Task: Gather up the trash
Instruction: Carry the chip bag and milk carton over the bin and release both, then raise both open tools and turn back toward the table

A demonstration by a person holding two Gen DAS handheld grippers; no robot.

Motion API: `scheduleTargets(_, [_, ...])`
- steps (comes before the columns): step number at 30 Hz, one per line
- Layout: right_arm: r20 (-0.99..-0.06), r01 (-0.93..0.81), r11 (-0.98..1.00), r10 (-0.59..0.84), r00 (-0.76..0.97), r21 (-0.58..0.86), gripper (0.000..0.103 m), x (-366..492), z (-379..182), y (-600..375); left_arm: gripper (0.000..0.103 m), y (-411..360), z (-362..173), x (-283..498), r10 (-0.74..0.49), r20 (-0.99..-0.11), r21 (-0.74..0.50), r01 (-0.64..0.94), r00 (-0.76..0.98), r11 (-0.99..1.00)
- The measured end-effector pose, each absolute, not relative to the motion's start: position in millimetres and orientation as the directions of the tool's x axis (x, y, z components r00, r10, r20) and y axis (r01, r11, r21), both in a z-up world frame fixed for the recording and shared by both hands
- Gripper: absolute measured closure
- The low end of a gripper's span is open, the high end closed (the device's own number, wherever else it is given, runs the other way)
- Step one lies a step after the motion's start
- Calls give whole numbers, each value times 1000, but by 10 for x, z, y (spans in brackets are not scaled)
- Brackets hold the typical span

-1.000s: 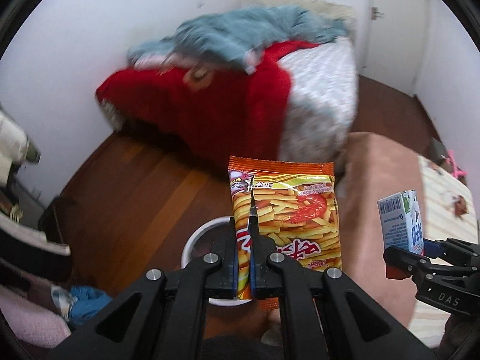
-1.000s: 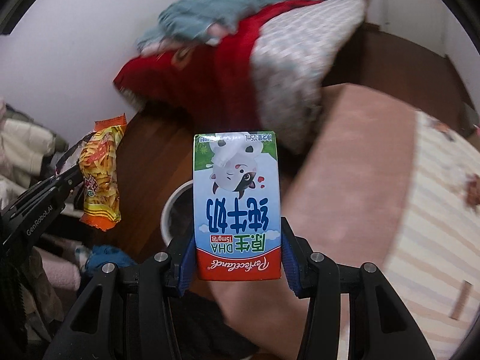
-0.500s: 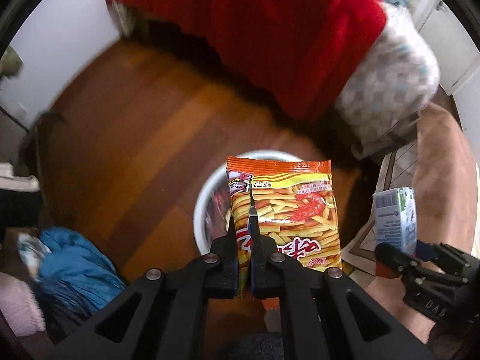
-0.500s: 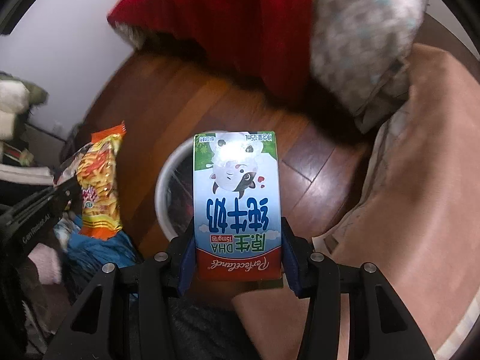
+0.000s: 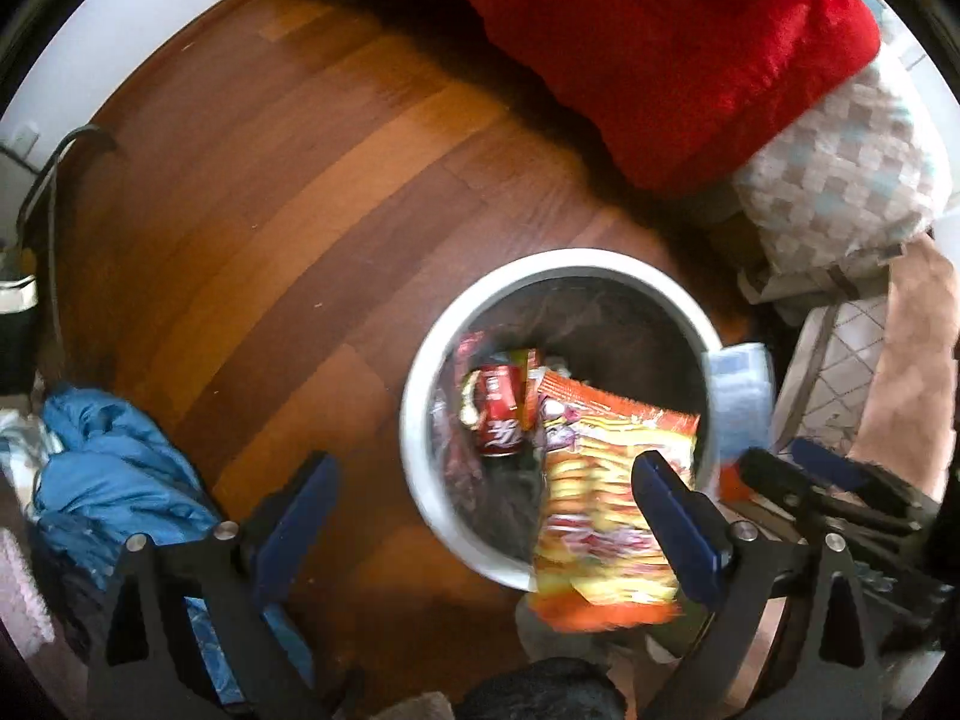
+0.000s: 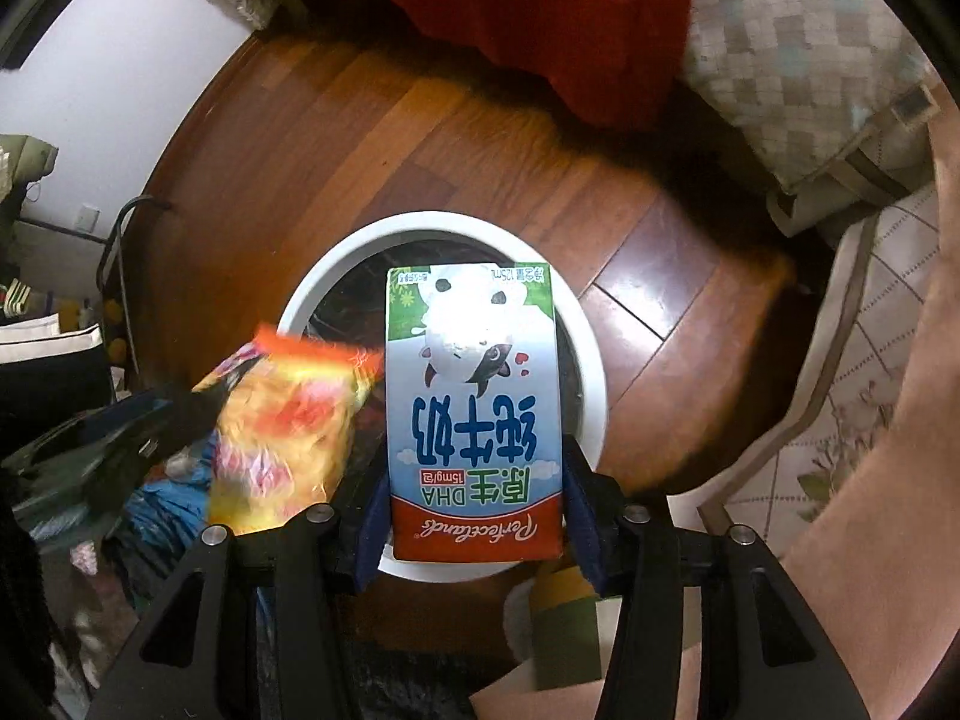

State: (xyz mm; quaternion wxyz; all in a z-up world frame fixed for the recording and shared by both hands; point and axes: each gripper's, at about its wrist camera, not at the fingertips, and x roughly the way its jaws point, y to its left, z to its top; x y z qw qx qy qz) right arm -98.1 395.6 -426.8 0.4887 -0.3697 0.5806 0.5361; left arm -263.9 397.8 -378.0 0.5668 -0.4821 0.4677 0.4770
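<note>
Left wrist view: my left gripper points down over a white round trash bin on the wooden floor, its blue-padded jaws having just been opening and now standing wide apart. An orange snack bag lies loose and blurred across the bin's near rim, against the inner side of the right finger but not clamped by anything. Inside the bin sit a red can and other crumpled wrappers against a dark liner. A blue garment is heaped on the floor to the left, and a red blanket hangs over the bed at the top, with a checked cover beside it. My right gripper shows at the right edge of this view, a blurred pale carton ahead of it, just over the bin's right rim. Seen from the right wrist, that gripper also aims down at the bin, and the milk carton stands upside down between its jaws, which have just been opening. I cannot tell whether the blue pads still press on the carton's sides. The snack bag appears at the left, over the bin's left rim, with my left gripper dark beside it. A patterned rug lies on the floor to the right.
</note>
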Motion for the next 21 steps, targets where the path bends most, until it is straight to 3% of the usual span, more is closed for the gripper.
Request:
scheduleTargets(2, [-962,-952,147,104,-254,267,17,-962,-4254,3978,3,3945,-3754,-2700,102,-990,-86,-994,93,72])
scheduleTargets(6, [-966,-959,140,114,-231,245,1,-929,-4182,3920,1,3863,-3742,-2767,121,-990,-69,-996,77,64])
scheduleTargets(21, [-985,-980,133,101,-138,150,0,-923,-3924,3473,1,3574,-3401,-2719,210,-977,-29,-995,48,91])
